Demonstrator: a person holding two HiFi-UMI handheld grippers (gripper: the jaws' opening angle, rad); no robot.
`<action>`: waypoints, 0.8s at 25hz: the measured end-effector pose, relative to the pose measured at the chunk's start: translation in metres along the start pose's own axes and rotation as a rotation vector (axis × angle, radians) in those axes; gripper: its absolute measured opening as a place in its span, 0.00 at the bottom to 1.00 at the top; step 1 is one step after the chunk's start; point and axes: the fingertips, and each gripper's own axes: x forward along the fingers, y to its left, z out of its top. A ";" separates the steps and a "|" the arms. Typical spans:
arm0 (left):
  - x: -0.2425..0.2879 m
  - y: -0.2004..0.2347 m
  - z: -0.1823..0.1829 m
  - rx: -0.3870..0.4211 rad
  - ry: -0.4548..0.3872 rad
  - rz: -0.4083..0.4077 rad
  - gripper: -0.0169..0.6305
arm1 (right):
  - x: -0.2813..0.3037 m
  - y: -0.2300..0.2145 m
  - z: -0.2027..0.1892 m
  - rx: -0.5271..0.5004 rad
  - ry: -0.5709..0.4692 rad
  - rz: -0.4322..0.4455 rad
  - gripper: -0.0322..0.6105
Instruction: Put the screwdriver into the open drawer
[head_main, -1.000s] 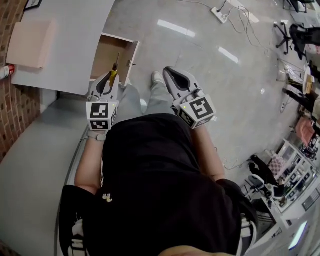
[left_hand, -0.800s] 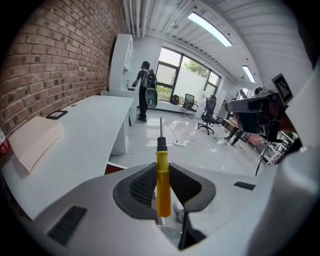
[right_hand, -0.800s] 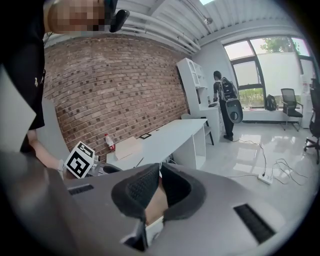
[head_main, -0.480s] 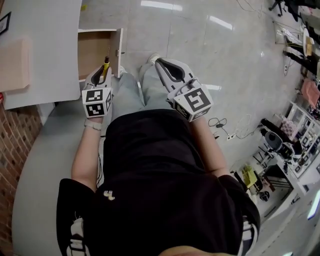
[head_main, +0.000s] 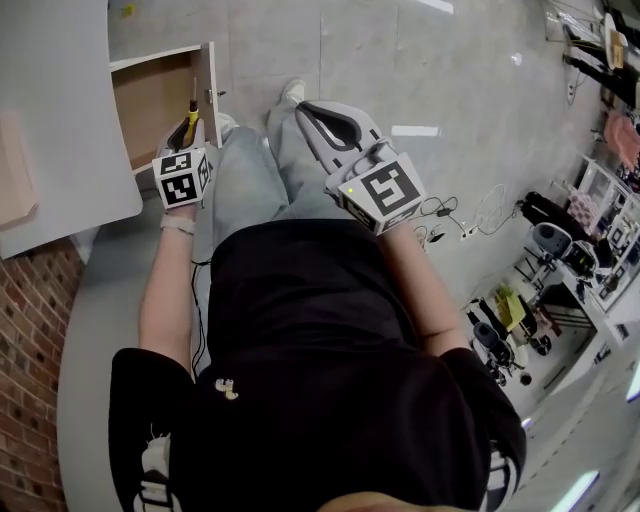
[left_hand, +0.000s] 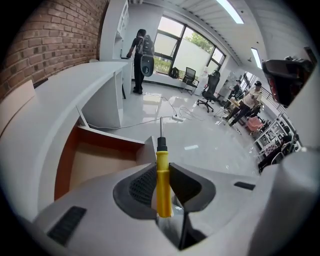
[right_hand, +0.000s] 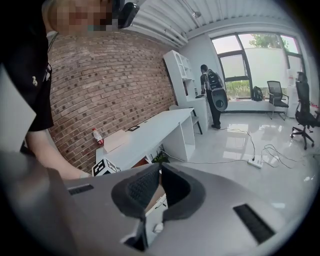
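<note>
My left gripper (head_main: 187, 127) (left_hand: 161, 172) is shut on the screwdriver (left_hand: 162, 175) (head_main: 191, 107), which has a yellow handle, a black collar and a thin steel shaft pointing forward. The open drawer (head_main: 150, 95) (left_hand: 97, 155), brown inside with a white front, hangs out of the white desk (head_main: 60, 100) just ahead and left of the tool's tip. In the head view the shaft lies over the drawer's right edge. My right gripper (head_main: 308, 108) (right_hand: 159, 184) is shut with nothing in it, held over the person's legs to the right.
A tan flat box (head_main: 12, 170) lies on the desk. A brick wall (right_hand: 95, 85) runs behind the desk, with a bottle (right_hand: 98, 136) on its top. A power strip and cables (right_hand: 257, 160) lie on the glossy floor. People and office chairs stand far off by the windows.
The head view has swung, so the desk and drawer sit farther left. My left gripper with the screwdriver has moved up close to the drawer's right edge. The right gripper barely moved.
</note>
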 end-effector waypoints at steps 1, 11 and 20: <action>0.008 0.003 -0.005 -0.004 0.017 0.004 0.15 | 0.002 -0.002 -0.004 0.005 0.006 -0.001 0.07; 0.082 0.036 -0.048 -0.049 0.131 0.023 0.15 | 0.019 -0.008 -0.039 0.016 0.090 0.028 0.07; 0.123 0.048 -0.081 -0.066 0.212 0.036 0.15 | 0.038 -0.018 -0.046 0.023 0.110 0.033 0.07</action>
